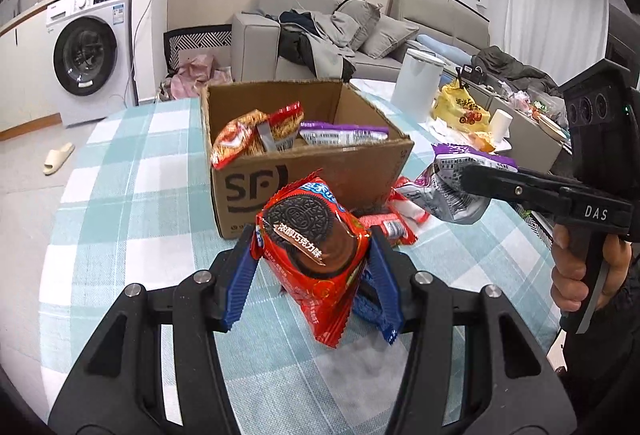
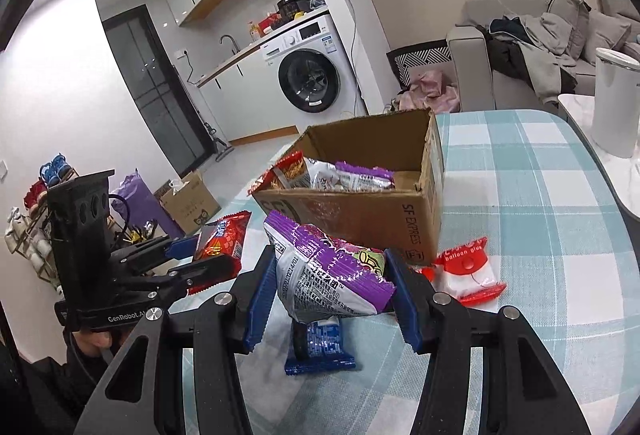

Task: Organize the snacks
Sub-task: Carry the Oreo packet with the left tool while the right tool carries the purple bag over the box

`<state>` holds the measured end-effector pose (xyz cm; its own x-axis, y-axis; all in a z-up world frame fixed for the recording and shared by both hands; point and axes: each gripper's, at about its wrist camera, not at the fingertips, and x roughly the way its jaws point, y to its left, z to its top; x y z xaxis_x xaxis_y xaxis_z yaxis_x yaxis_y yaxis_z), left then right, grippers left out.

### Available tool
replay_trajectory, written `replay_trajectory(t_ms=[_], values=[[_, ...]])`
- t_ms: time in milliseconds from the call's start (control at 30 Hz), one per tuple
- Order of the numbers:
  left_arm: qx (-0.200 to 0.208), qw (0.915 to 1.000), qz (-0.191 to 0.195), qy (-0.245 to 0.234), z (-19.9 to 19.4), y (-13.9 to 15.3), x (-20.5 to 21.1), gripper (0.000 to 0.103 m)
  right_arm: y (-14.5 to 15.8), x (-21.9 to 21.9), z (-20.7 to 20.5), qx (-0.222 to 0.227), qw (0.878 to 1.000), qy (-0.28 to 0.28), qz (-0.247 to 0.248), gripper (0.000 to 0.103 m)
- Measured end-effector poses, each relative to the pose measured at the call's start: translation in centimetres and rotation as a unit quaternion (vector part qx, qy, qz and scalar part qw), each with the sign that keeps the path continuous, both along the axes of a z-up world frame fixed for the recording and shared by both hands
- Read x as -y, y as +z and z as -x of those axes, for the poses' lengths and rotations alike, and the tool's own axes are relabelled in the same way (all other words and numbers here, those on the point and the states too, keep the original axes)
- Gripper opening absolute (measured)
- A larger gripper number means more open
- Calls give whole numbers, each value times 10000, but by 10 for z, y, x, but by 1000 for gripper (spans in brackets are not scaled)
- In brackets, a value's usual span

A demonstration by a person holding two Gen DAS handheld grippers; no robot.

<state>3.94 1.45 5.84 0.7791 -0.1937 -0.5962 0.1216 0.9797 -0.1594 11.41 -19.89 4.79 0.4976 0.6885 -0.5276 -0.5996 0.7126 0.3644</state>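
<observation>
In your left wrist view, your left gripper (image 1: 312, 271) pinches the red cookie packet (image 1: 316, 255) at lower centre, above the checked worktop (image 1: 132, 195), with the cardboard box (image 1: 304, 155) behind it. In your right wrist view, your right gripper (image 2: 328, 291) clamps the purple snack bag (image 2: 336, 275) at centre, above a blue packet (image 2: 320, 347) lying on the worktop.
</observation>
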Motion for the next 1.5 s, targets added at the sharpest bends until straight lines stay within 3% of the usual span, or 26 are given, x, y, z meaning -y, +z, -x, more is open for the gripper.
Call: replay_trajectory(t_ms=[367, 633, 1500], values=[[204, 9996, -102, 167, -23, 30, -6, 51, 27, -8, -11, 153, 9997, -120, -130, 53], [247, 9991, -237, 256, -51, 35, -6, 51, 38, -14, -23, 183, 9995, -190, -159, 53], [89, 9993, -162, 329, -131, 15, -22, 51, 21, -51, -91, -193, 9987, -437, -185, 54]])
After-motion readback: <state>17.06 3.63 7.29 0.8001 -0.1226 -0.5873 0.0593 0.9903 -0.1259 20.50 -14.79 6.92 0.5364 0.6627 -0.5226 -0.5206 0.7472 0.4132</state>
